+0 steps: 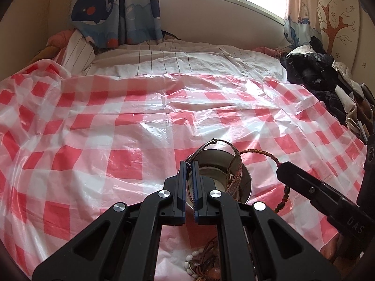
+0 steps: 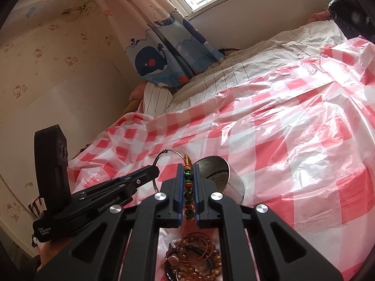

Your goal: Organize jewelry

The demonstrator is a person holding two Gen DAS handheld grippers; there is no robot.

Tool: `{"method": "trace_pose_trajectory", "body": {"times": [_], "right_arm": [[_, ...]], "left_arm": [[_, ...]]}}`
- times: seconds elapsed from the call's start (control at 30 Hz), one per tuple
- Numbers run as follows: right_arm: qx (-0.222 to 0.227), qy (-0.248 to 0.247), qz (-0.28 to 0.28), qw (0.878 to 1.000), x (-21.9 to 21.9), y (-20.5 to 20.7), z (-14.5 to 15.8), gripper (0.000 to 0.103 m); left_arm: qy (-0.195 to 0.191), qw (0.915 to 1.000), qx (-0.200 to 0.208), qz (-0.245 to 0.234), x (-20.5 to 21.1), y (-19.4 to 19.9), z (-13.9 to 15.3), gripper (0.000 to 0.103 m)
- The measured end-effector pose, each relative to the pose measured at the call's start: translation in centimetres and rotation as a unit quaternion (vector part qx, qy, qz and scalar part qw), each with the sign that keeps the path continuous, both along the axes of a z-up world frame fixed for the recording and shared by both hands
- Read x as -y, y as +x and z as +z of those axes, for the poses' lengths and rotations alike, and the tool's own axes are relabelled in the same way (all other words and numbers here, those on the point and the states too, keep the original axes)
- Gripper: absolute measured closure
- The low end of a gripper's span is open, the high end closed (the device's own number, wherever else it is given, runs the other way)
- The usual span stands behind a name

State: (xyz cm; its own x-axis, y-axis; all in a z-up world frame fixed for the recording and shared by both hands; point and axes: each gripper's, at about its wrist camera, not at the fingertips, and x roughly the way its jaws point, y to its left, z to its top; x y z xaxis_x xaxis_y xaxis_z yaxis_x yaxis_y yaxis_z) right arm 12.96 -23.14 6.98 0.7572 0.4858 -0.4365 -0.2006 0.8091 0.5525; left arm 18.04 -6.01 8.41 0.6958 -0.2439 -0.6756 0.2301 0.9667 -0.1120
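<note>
The left gripper (image 1: 189, 182) has its jaws nearly shut, pinched on the near rim of a small steel cup (image 1: 241, 185), one pad inside the wall and one outside, so the cup hangs tipped with its mouth toward the camera. A patterned band (image 1: 235, 166) and a thin wire bangle (image 1: 215, 141) already drape over the cup's rim.

The right gripper (image 2: 188, 187) is clamped almost closed on a beaded cord bracelet (image 2: 187, 185), whose green, orange and dark beads run lengthwise between the pads, its long axis pointing straight ahead toward 12 o'clock; in the left view its braided tail trails off the tips toward 10 o'clock.

From the right gripper the cup's mouth (image 2: 213, 169) lies just beside the fingertips at about 1 o'clock, so the bracelet hand is the nearer one, and I judge the next move a short swing right and down. The remaining heap of bracelets (image 2: 192, 257) sits on the checked plastic sheet (image 2: 293, 140) at 6 o'clock, beneath both tools
</note>
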Motion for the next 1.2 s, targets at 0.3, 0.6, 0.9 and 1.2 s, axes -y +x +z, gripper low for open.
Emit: {"method": "trace_pose_trajectory", "body": {"times": [0.3, 0.6, 0.9, 1.2], "right_arm": [[-0.044, 0.008, 0.01, 0.999, -0.3, 2.7, -3.3, 0.094], [-0.041, -0.02, 0.014, 0.999, -0.7, 0.7, -2.1, 0.092], [-0.051, -0.076, 0.017, 0.996, 0.0, -8.9, -0.7, 0.067], [-0.069, -0.092, 0.014, 0.993, -0.2, -14.4, -1.8, 0.065]], "left_arm": [[0.017, 0.9992, -0.035, 0.011, 0.9, 1.7, -2.9, 0.085], [0.071, 0.9973, -0.014, 0.011, -0.2, -2.2, -0.8, 0.065], [0.093, 0.9957, -0.002, 0.0, -0.6, -10.2, 1.0, 0.048], [0.107, 0.9941, 0.018, -0.004, -0.7, -16.4, 1.8, 0.043]]}}
